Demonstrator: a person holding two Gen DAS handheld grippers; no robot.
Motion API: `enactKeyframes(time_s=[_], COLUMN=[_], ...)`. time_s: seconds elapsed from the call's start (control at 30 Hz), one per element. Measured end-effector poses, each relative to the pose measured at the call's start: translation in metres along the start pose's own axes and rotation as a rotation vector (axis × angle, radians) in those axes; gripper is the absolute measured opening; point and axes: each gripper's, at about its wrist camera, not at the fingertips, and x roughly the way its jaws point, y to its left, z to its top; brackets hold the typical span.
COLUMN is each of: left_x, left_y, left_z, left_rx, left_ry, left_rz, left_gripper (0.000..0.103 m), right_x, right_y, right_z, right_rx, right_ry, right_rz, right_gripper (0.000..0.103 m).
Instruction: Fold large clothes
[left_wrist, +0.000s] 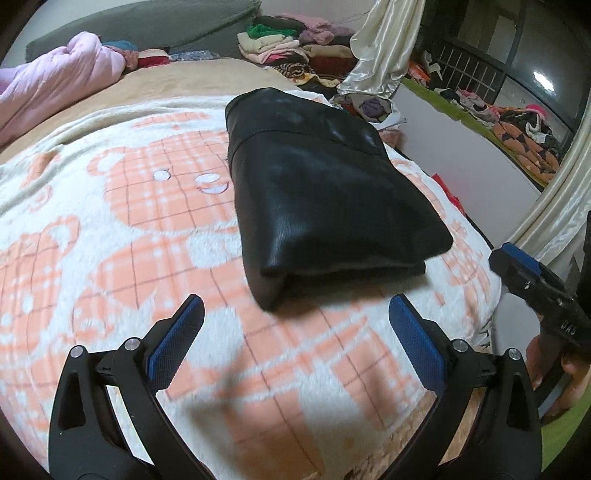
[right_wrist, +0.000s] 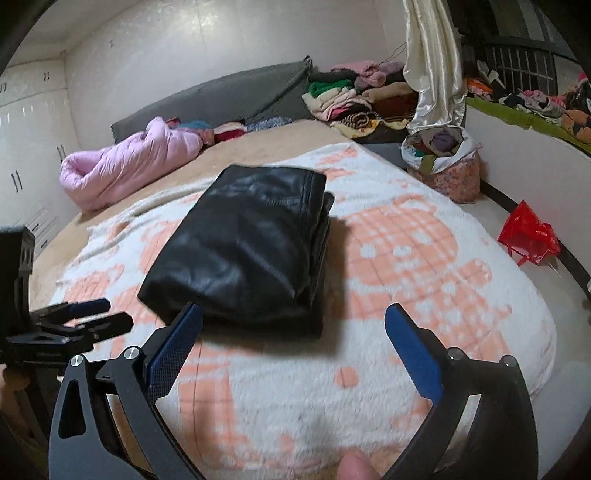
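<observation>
A: Where's the black leather garment (left_wrist: 325, 192)?

B: Folded into a thick rectangle on the bear-print blanket (left_wrist: 110, 229), mid-bed, long axis running from the near edge toward the headboard, fold nearest us.

A: And the hand-held grippers?

B: Left hand-held gripper (left_wrist: 295, 325) spread, empty, tilted down just short of it. Right hand-held gripper (right_wrist: 293, 332) spread wide too, nothing between its pads, beside the near edge.

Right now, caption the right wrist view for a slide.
Open right gripper facing a folded black garment on a bear-print blanket.
</observation>
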Motion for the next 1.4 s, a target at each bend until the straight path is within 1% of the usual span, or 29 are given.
enactKeyframes(time_s=[0.07,0.3,0.47,0.6,0.9,1.0,1.4], left_x=[-0.005,-0.014,-0.017,-0.017,-0.020,-0.019,-0.017], left_y=[0.000,0.001,0.000,0.001,0.002,0.003,0.002], left_z=[-0.005,-0.012,-0.013,-0.013,-0.013,-0.013,-0.016], left_rx=[-0.003,-0.008,-0.006,-0.017,-0.009,-0.013,-0.013], left_ry=[-0.006,-0.009,-0.009,-0.006,-0.011,-0.008,0.001], left_rz=[0.003,0.020,0.019,0.000,0.032,0.027,0.049], left_gripper=[0.094,0.094,0.094,0.094,0.094,0.094,0.094], right_x=[-0.003,-0.010,-0.011,-0.013,-0.013,-0.012,-0.011], right_y=[0.004,0.014,0.015,0.015,0.015,0.015,0.016], right_z=[-0.006,-0.017,-0.017,-0.017,-0.017,-0.018,-0.018], right_rx=[-0.014,-0.044,-0.042,-0.045,-0.049,-0.052,-0.058], right_ry=[0.006,0.024,0.028,0.027,0.040,0.043,0.044], right_rz=[-0.012,-0.014,-0.018,-0.022,-0.031,-0.032,-0.032], right_gripper=[0.099,0.099,0.099,0.099,0.099,0.099,0.099])
